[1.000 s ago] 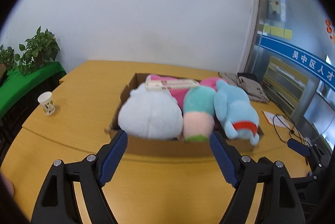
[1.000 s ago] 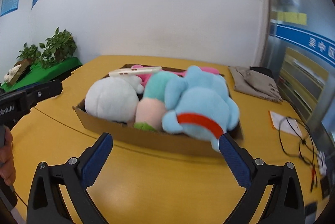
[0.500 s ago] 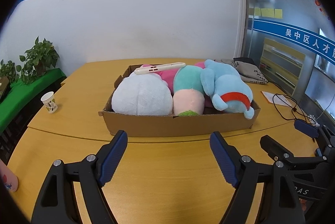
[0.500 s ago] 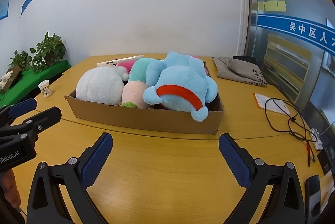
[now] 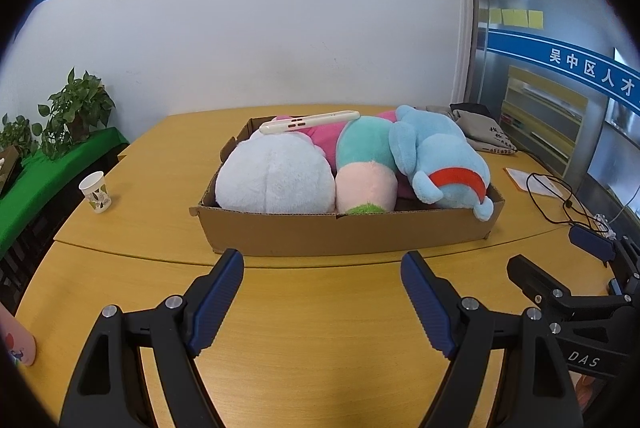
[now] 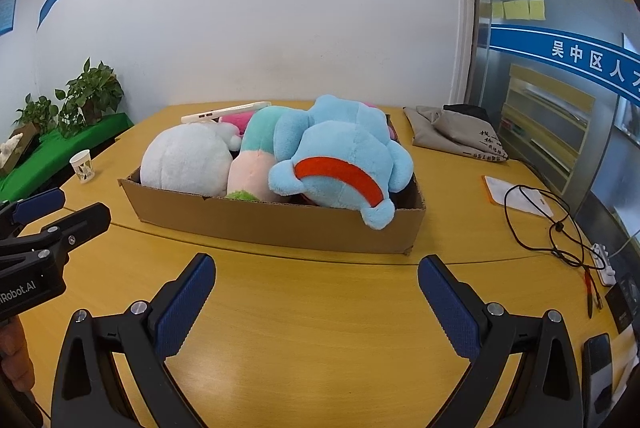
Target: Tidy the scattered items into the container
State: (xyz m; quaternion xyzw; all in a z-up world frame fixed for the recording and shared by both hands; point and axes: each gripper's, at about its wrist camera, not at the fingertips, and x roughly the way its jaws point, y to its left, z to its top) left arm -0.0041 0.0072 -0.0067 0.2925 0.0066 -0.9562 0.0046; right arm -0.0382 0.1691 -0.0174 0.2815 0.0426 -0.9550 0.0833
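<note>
My left claw [image 5: 322,264] is nearest in its own view, spread wide with nothing between its blue pads, hanging over bare yellow desk [image 5: 320,328]. My right claw [image 6: 316,270] is likewise released and empty above the same desk; in the left wrist view its black frame juts in from the right edge, and in the right wrist view my left claw's tips show at the left edge.

Just beyond both claws sits the cardboard box [image 5: 348,232], low-walled and resting flat on the desk, apart from either claw. It is packed full. On its left lies a white plush [image 5: 276,175], in the middle a teal-and-pink plush [image 5: 366,167] with a green tip at the near wall, and on the right a blue plush [image 6: 340,163] with a red band, one foot drooping over the box's near rim. A pink plush [image 5: 324,131] shows behind them, and a slim white device [image 5: 310,121] lies across the top toward the back.

To the left of the box, well apart, a paper cup [image 5: 96,191] stands upright. To the right, a black cable [image 6: 548,224] loops over the desk near a sheet of paper [image 6: 516,197]. Farther back on the right lies a folded grey cloth bag [image 6: 456,135]. Off the desk's far left, potted plants [image 6: 94,95] stand on a green-covered ledge against the white wall.
</note>
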